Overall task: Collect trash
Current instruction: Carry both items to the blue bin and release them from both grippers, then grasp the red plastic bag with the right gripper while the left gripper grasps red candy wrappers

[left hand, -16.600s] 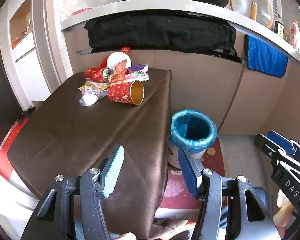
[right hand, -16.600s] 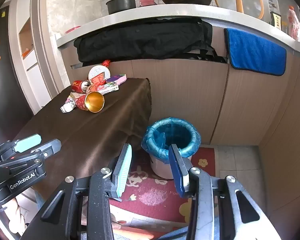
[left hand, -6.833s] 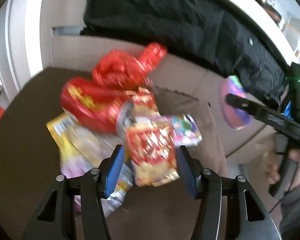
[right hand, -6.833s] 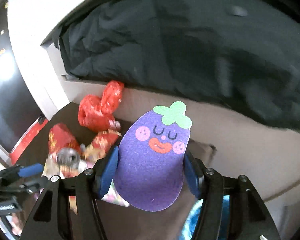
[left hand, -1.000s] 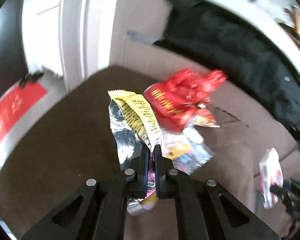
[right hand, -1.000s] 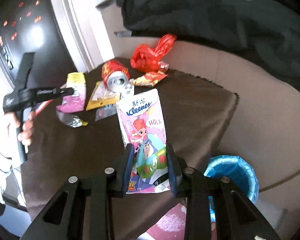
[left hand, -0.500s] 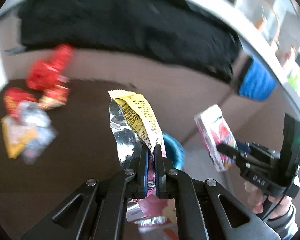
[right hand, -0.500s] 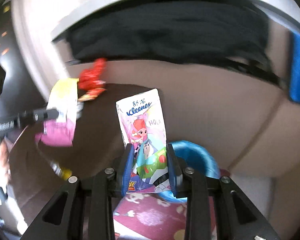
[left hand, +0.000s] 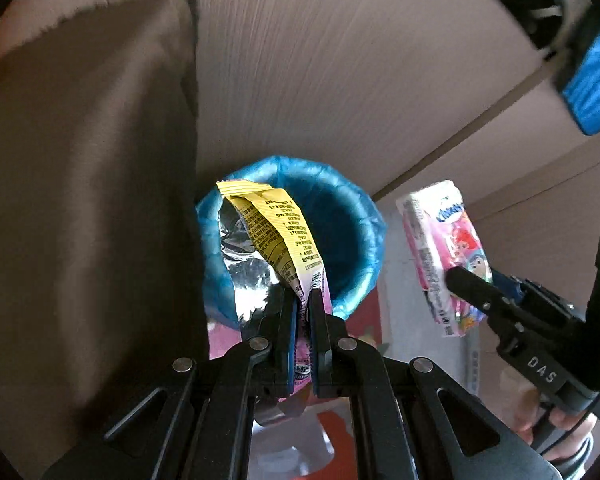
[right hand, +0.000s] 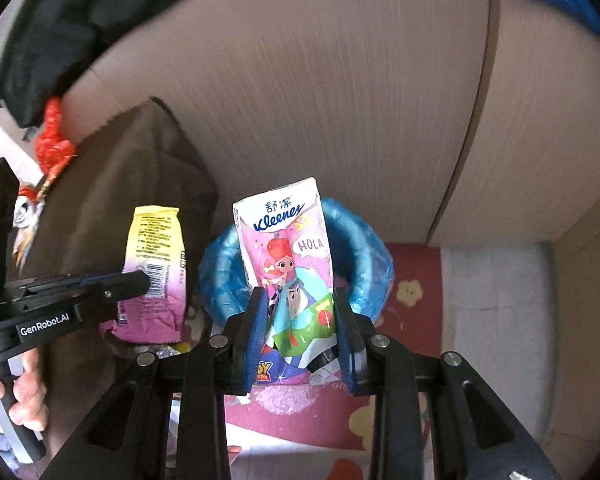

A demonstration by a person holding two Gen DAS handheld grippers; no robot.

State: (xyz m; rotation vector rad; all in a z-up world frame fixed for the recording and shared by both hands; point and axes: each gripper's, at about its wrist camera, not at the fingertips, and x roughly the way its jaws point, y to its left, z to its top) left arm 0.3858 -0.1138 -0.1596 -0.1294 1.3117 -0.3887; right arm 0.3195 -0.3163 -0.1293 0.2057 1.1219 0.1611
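My left gripper point(left hand: 303, 300) is shut on a yellow and pink snack wrapper point(left hand: 278, 236) with a foil inside, held over the near rim of the blue-lined trash bin point(left hand: 364, 216). My right gripper point(right hand: 300, 300) is shut on a Kleenex tissue pack point(right hand: 288, 248) with cartoon figures, upright above the same bin point(right hand: 376, 256). In the left wrist view the tissue pack point(left hand: 440, 248) hangs to the right of the bin in the right gripper point(left hand: 460, 280). In the right wrist view the wrapper point(right hand: 154, 272) sits left of the bin, in the left gripper point(right hand: 136, 280).
The brown-clothed table point(left hand: 80, 184) stands right beside the bin on its left, with a red bag point(right hand: 54, 144) and a can point(right hand: 24, 204) at its far end. Wooden cabinet fronts point(right hand: 340, 112) rise behind. A red floor mat point(right hand: 408, 292) lies under the bin.
Both grippers swung away from the table and dipped down toward the bin, each still holding its item. The bin now fills the middle of both views.
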